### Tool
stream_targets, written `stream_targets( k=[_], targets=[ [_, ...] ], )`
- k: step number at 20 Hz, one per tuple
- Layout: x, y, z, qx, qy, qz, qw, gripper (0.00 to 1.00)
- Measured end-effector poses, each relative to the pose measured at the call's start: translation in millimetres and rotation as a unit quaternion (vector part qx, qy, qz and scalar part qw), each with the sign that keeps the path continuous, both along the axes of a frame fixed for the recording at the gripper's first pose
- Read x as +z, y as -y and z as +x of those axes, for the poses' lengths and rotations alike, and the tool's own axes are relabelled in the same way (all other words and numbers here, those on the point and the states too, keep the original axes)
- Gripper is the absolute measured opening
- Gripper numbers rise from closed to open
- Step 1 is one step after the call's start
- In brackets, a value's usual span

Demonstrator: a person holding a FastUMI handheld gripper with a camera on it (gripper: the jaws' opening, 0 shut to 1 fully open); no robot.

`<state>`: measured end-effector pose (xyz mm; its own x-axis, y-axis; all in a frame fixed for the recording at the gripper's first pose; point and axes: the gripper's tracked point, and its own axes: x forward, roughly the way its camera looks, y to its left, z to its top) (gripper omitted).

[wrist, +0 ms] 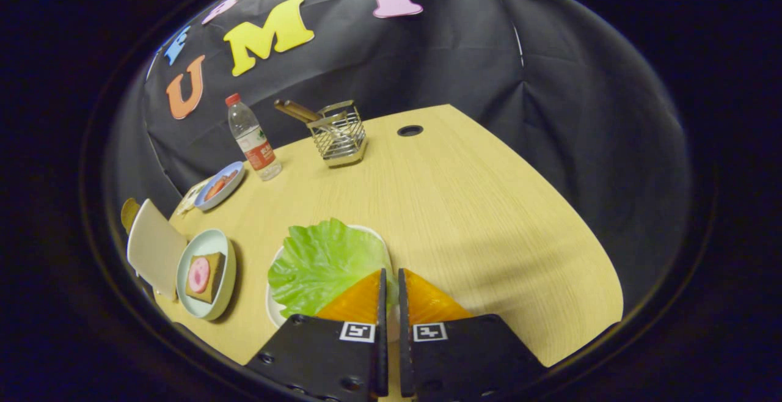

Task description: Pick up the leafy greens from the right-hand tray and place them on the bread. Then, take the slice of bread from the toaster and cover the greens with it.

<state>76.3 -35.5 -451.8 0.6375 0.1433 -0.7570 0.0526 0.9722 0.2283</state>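
At the bottom centre we see our gripper [391, 280] with its fingers nearly together, a thin gap between them; whether they pinch the leafy greens [321, 264] we cannot tell. The greens lie just ahead and left of the fingertips on a white tray [386, 244]: one broad, crinkled, bright green leaf. At lower left, bread [206, 276] sits on a plate [201, 249].

Bright green veined leafy greens [321, 264] lie on a white tray [276, 313] atop a pale wood-grain table [489, 219], left of it brown bread [208, 277] with a pink slice on a pale blue plate [211, 244].
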Motion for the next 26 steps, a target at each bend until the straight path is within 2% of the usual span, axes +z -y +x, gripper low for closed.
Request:
stream_targets(
  k=[2, 11, 17, 21, 26],
  targets=[
    [4, -5, -5, 0.006, -0.007, 0.008, 1.0, 0.0],
    [83, -29, -9, 0.013, 0.019, 0.059, 0.998, 0.0],
    [139, -61, -9, 0.035, 0.042, 0.055, 0.997, 0.0],
    [175, -114, -16, 0.064, 0.05, 0.063, 0.995, 0.0],
    [200, -222, -36, 0.115, 0.046, 0.093, 0.988, 0.0]
  ],
)
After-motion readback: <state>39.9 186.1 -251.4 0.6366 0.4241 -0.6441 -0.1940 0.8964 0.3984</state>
